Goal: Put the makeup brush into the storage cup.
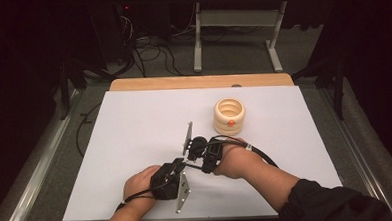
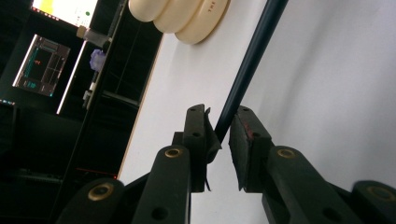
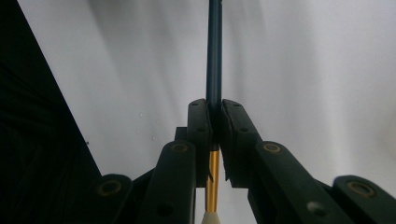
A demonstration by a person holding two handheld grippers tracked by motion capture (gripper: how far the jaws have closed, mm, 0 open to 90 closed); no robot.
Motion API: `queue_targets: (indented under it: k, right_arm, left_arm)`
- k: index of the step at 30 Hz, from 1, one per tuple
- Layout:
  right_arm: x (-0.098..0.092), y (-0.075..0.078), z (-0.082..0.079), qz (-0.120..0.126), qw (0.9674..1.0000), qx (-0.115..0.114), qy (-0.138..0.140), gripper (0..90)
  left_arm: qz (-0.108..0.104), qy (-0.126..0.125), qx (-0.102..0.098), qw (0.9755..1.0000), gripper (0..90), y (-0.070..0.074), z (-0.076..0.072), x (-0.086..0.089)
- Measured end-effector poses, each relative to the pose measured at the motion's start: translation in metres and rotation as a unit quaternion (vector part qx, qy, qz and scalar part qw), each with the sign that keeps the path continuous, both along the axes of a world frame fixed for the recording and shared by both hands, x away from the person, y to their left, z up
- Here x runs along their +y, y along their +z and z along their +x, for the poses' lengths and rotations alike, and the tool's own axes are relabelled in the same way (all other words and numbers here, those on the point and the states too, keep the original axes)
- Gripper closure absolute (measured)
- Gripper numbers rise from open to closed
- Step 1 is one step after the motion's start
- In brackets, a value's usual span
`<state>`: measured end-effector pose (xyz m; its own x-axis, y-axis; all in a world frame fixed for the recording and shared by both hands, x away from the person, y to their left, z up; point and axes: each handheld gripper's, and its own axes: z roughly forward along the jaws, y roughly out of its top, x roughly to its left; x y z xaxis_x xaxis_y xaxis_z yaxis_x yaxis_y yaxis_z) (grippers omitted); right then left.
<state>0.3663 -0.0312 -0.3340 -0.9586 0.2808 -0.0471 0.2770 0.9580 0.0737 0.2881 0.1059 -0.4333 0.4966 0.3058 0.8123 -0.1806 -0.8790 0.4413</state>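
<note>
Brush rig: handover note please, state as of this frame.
Right tool: shut on the brush, clamped near the gold ferrule, dark handle running forward beyond the jaws.
Left tool: jaws slightly apart around the same handle's end; cannot tell if it grips.
Both tools meet over the white board, at its near middle.
Cream ribbed holder stands upright on the board, beyond the right hand, with a small orange piece on its side.
Done: brush picked up.
Left: probably pass it or put it in the holder; not yet started.
</note>
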Motion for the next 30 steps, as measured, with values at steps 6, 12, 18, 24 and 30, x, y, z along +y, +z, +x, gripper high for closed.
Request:
queue_targets:
  k: [6,12,18,24,30]
  right_arm:
    - [-0.001,0.002,0.0,0.005,1.0,-0.005,0.0,85.1]
    - [-0.002,0.004,0.001,0.006,0.9999,-0.011,0.003,84.6]
    - [-0.003,0.006,0.002,0.008,0.9998,-0.02,0.003,83.6]
    - [-0.003,0.01,0.003,0.013,0.9996,-0.025,-0.001,82.0]
    - [-0.003,0.011,0.004,0.017,0.9994,-0.031,-0.001,70.7]
  left_arm:
    - [0.011,-0.002,-0.004,0.9999,79.8,-0.002,0.0,-0.001]
    - [0.017,-0.001,-0.005,0.9998,81.5,-0.002,0.0,-0.001]
    - [0.02,-0.002,-0.005,0.9998,82.9,-0.003,0.0,-0.001]
    - [0.021,-0.006,-0.005,0.9998,84.8,-0.003,0.0,-0.001]
    - [0.019,-0.003,-0.004,0.9998,85.1,-0.002,-0.001,-0.001]
